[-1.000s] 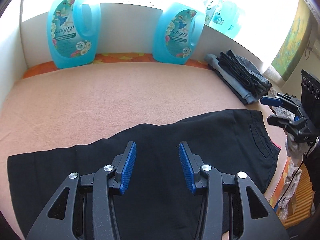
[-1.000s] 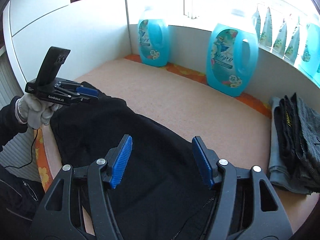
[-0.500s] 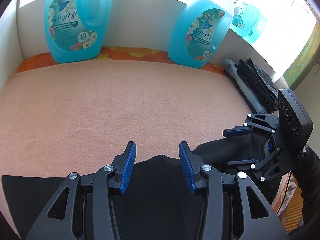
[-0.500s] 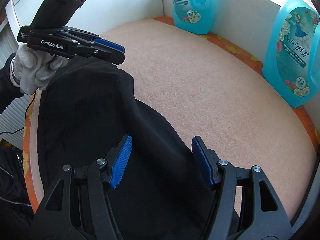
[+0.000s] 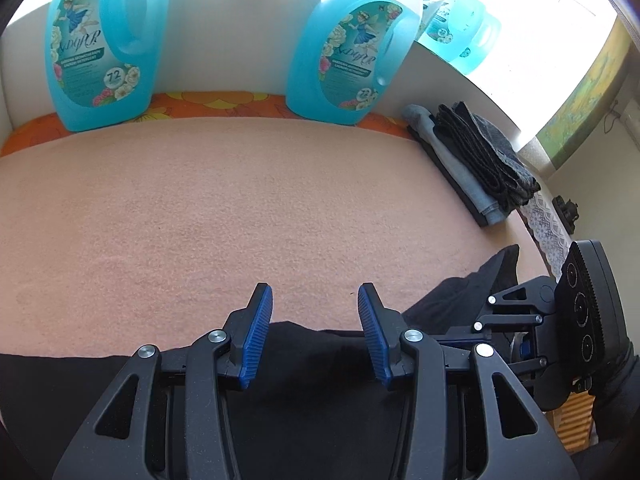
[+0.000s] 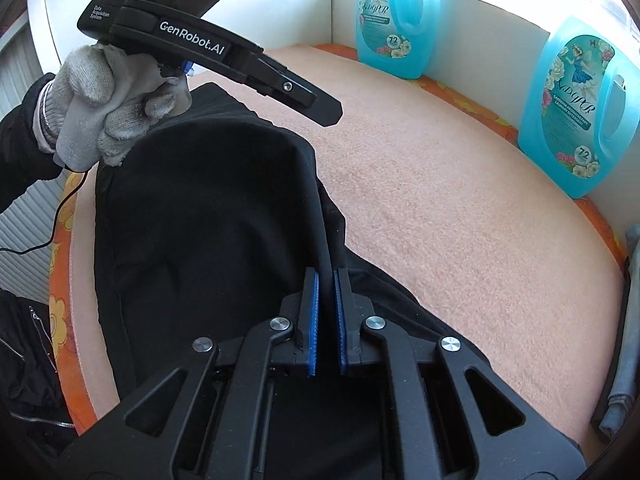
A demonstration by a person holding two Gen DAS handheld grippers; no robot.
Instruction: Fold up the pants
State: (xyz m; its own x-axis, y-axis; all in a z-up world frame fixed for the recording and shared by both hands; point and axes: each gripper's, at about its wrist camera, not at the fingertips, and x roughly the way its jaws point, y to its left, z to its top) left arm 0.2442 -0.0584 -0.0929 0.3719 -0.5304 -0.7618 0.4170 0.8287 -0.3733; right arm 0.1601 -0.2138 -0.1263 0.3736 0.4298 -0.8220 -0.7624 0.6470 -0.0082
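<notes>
pants (image 6: 208, 220), black, are spread at the lower left of the right wrist frame, an edge pinched between the nearly closed fingers of the right gripper (image 6: 326, 304). left gripper (image 5: 315, 330) is held wide open, empty, over the near hem; a matching edge should be taken so the fold is carried evenly.

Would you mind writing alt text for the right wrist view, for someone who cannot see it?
The right gripper is shut on a raised fold of the black pants, which lie on a peach towel surface. Above left, a gloved hand holds the left gripper over the pants; two blue detergent bottles stand at the far wall.
</notes>
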